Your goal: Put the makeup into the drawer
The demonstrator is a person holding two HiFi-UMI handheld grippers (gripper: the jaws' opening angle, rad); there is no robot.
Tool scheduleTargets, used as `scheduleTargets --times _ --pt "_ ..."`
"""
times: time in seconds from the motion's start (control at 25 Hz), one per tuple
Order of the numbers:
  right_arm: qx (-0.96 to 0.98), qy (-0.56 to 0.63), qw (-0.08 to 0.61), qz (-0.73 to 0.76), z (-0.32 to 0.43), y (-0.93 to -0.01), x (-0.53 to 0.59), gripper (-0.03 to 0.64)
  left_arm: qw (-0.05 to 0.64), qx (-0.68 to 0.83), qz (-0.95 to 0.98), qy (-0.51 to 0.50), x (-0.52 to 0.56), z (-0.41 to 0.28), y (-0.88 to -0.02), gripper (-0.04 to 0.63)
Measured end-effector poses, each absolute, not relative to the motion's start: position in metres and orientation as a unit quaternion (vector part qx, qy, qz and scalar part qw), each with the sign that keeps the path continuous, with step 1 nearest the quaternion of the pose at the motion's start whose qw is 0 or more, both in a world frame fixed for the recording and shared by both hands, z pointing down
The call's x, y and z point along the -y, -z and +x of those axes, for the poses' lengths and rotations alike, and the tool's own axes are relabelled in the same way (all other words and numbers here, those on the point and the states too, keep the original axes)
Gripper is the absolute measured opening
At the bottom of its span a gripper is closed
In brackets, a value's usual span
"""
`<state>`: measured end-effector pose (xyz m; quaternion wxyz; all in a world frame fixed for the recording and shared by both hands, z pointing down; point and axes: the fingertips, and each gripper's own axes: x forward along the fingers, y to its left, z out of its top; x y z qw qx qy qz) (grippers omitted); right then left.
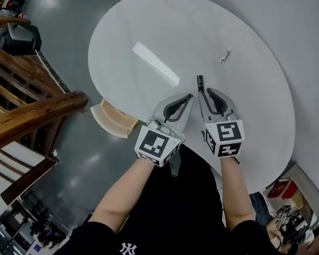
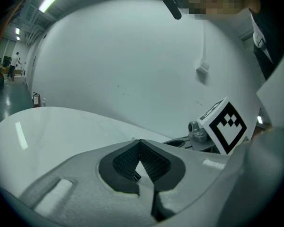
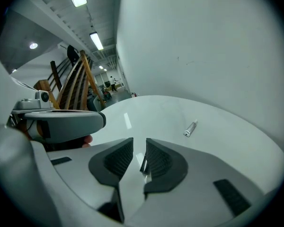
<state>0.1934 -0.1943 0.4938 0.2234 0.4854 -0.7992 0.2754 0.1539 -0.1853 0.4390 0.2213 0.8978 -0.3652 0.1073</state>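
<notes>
Two-jaw left gripper [image 1: 189, 95] closed, empty, right gripper [image 1: 207, 93] parted, dark stick [image 1: 200, 82] seemingly at its tips

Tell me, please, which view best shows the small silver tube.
The head view: from above, the small silver tube lies whole on the round white table. The right gripper view shows it too, at a low slant; the left gripper view misses it.

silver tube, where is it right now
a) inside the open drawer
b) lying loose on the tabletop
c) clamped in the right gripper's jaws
b: the silver tube lies by itself on the white table, well beyond the right gripper, whose jaws stand apart and do not reach it.
</notes>
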Motion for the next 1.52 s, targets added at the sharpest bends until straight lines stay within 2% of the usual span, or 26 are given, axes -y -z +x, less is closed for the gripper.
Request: scheduleTargets --times 0.6,1.08,1.28,1.52 --pt "0.775 -0.299 0.29 0.475 0.192 -0.555 0.21 0.118 0.261 0.38 0.879 -0.122 0.202 0.151 -0.488 0.009" --pt "0.76 -0.295 0.34 0.468 0.182 -0.568 0.209 0.106 0.266 0.389 0.873 -0.123 0.203 0.141 -0.493 0.009" --pt "0.759 -0.293 0.336 0.474 0.185 -0.566 0.211 0.101 0.271 0.392 0.872 -0.116 0.201 0.136 -0.491 0.009" --pt "0.766 -0.301 0.295 0.485 0.187 -0.546 0.21 0.1 0.273 0.392 0.872 -0.105 0.195 0.133 -0.48 0.009"
